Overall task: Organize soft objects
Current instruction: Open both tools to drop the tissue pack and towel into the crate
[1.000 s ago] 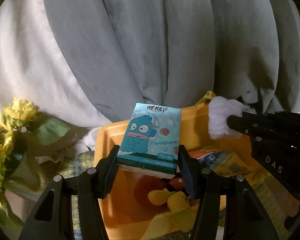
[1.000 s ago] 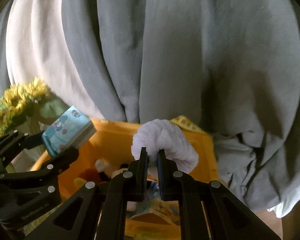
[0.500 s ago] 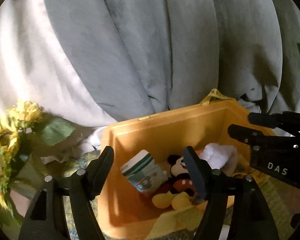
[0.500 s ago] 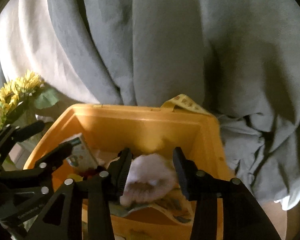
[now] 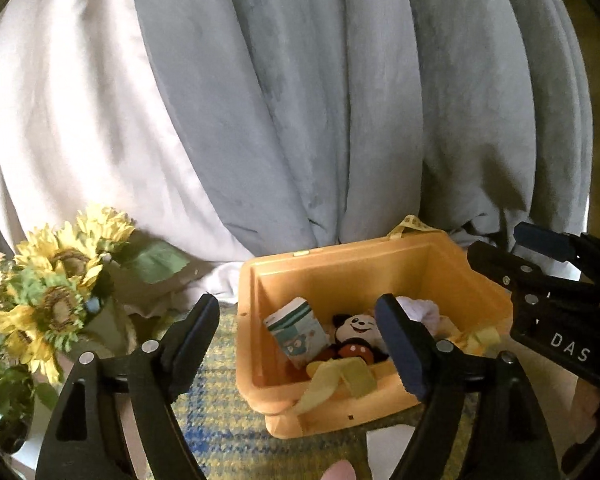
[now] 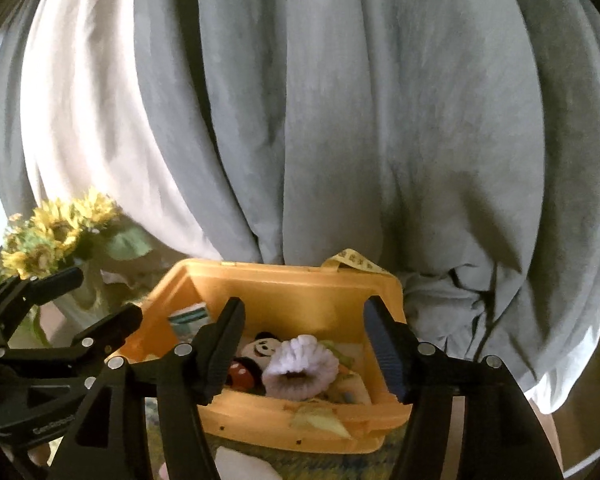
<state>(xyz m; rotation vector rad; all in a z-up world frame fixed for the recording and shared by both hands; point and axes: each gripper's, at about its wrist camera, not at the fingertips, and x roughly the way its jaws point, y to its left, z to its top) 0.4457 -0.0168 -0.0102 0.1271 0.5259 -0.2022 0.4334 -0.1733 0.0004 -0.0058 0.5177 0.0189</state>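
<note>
The left gripper (image 5: 298, 334) hangs in front of an orange bin (image 5: 380, 258), and its two fingers stand apart and are opening, with nothing pressed between them. Beyond the gap between those fingers, inside the bin, a tissue pack (image 5: 298, 332) leans tilted against the bin's left inner side. Just to the right of the pack a mouse toy (image 5: 354, 334) lies face up, partly behind the left gripper's right finger. A strip of yellow cloth (image 5: 336, 380) drapes over the bin's near rim below the toy.

The right gripper (image 6: 304, 344) also has its fingers apart and opening, and they clamp nothing. Between them, lower in the bin, sits a fluffy white scrunchie (image 6: 302, 366), clear of both fingers and touching the mouse toy on its left. The tissue pack shows past the right gripper's left finger, near the bin's back left corner.

Left of the left gripper's fingers stand yellow sunflowers (image 5: 56, 280). The bin rests on a checked mat (image 5: 220, 432). Behind everything hang grey curtains (image 5: 320, 100).
</note>
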